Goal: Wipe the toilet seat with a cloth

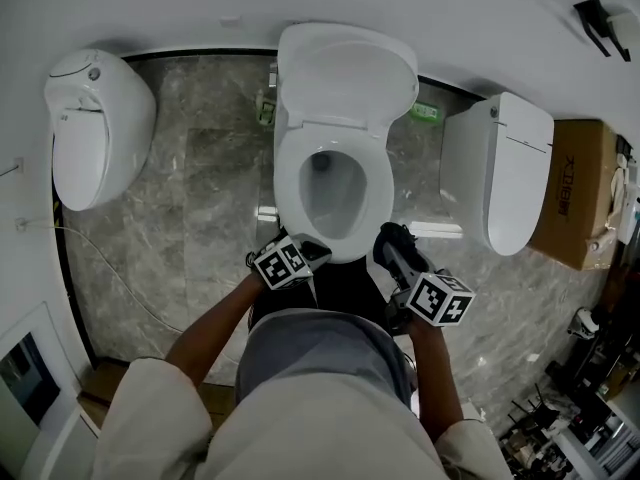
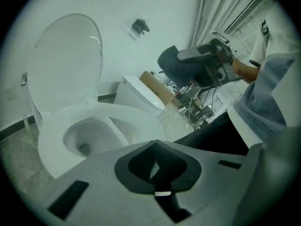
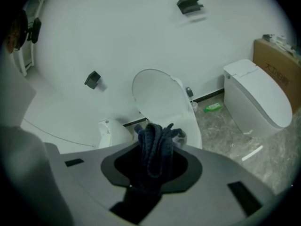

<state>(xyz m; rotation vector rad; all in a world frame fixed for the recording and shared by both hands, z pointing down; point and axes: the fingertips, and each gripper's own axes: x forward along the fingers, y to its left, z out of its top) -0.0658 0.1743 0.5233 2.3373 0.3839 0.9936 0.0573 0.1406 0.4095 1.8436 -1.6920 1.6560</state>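
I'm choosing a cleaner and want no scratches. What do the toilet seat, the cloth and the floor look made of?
Toilet seat: probably hard white plastic, smooth and glossy, with soft highlights.
Cloth: dark blue knitted or terry fabric, matte, with a visibly ribbed, looped texture.
Floor: grey veined stone or stone-look tile, polished to judge by its slight sheen.

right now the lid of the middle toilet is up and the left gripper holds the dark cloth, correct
Not quite. The dark cloth is clamped in the right gripper, as the right gripper view shows; the left gripper is shut on nothing. The lid of the middle toilet is up.
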